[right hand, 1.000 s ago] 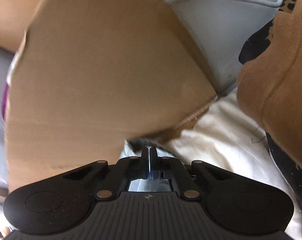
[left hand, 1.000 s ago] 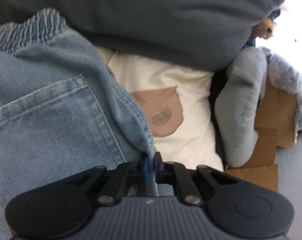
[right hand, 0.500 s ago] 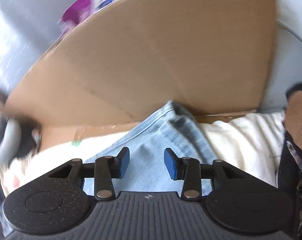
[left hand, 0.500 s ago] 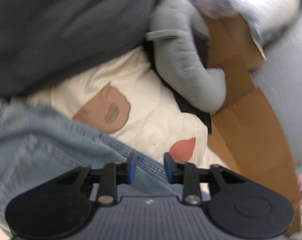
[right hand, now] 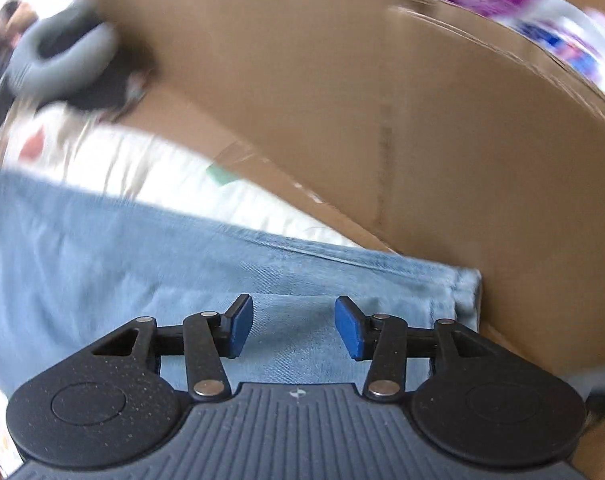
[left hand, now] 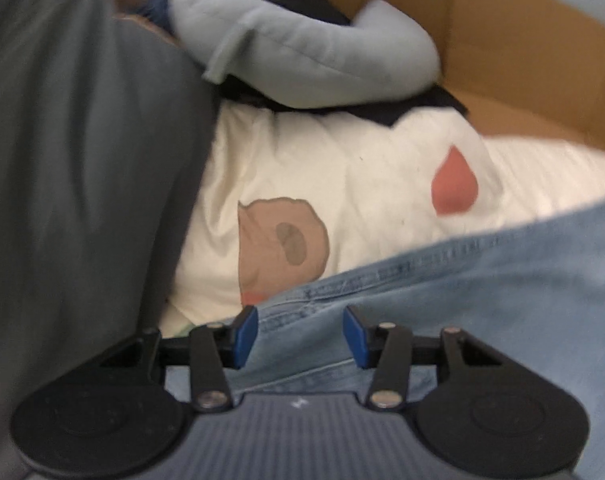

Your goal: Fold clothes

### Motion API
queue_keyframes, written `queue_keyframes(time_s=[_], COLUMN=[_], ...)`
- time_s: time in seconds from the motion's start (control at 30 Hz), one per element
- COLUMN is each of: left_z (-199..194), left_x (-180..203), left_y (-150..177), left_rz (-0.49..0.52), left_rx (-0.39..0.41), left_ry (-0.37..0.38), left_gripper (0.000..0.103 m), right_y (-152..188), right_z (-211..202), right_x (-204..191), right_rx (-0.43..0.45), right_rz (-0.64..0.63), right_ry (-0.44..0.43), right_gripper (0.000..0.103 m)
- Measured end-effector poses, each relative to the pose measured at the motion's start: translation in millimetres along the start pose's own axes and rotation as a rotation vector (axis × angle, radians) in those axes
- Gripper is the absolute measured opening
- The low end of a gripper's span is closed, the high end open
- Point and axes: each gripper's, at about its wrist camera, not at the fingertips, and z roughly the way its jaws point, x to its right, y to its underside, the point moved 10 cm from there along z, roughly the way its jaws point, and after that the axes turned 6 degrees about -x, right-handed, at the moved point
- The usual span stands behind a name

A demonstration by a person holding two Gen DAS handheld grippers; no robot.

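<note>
Both grippers are letting go: a second ago each was pinching the denim, and now the left gripper (left hand: 300,334) and the right gripper (right hand: 293,326) are hanging over it with their blue pads spread wide and nothing between them. Light blue jeans (right hand: 102,248) are lying inside the cardboard box (right hand: 382,100), on top of a cream printed garment (left hand: 342,168). Farther back a grey padded sleeve (left hand: 302,60) is resting against the box wall.
</note>
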Motion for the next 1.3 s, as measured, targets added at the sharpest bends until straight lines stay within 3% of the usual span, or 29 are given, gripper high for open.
queue_keyframes(time_s=[0.23, 0.43, 0.53, 0.6, 0.7, 0.93, 1.0, 1.07, 1.3], left_z=[11.6, 20.6, 27.8, 33.9, 39.6, 39.5, 36.1, 32.7, 21.3], left_x=[-1.6, 14.2, 26.3, 34.1, 39.2, 36.9, 36.7, 36.4, 36.0], left_y=[-0.1, -4.7, -6.8, -6.8, -5.6, 0.9, 3.5, 6.2, 15.1], left_rz=[0.222, 0.34, 0.361, 0.382, 0.412, 0.439, 0.445, 0.45, 0.465], left_rx=[-0.025, -0.018, -0.041, -0.062, -0.069, -0.058, -0.043, -0.028, 0.023], left_ry=[-0.065, -0.035, 0.01, 0.03, 0.028, 0.035, 0.039, 0.043, 0.059], left_gripper=[0.049, 0.049, 0.048, 0.039, 0.035, 0.013, 0.012, 0.011, 0.009], right_y=[-16.7, -28.8, -36.2, -42.8, -53.4, -69.1, -68.2, -65.6, -55.0], right_z=[9.3, 24.1, 37.5, 45.2, 54.0, 76.6, 84.8, 93.9, 113.1], right_x=[-40.2, -91.6, -124.1, -146.4, -176.2, -234.2, -244.6, -253.6, -264.2], right_rx=[-0.072, -0.081, -0.078, -0.076, -0.069, -0.092, -0.119, -0.153, -0.251], right_rz=[-0.193, -0.262, -0.301, -0.313, -0.332, -0.418, -0.444, -0.468, -0.543], right_ry=[-0.055, -0.141, -0.175, -0.221, -0.267, -0.347, -0.354, -0.358, -0.329], right_gripper=[0.055, 0.055, 0.055, 0.055, 0.055, 0.055, 0.054, 0.045, 0.045])
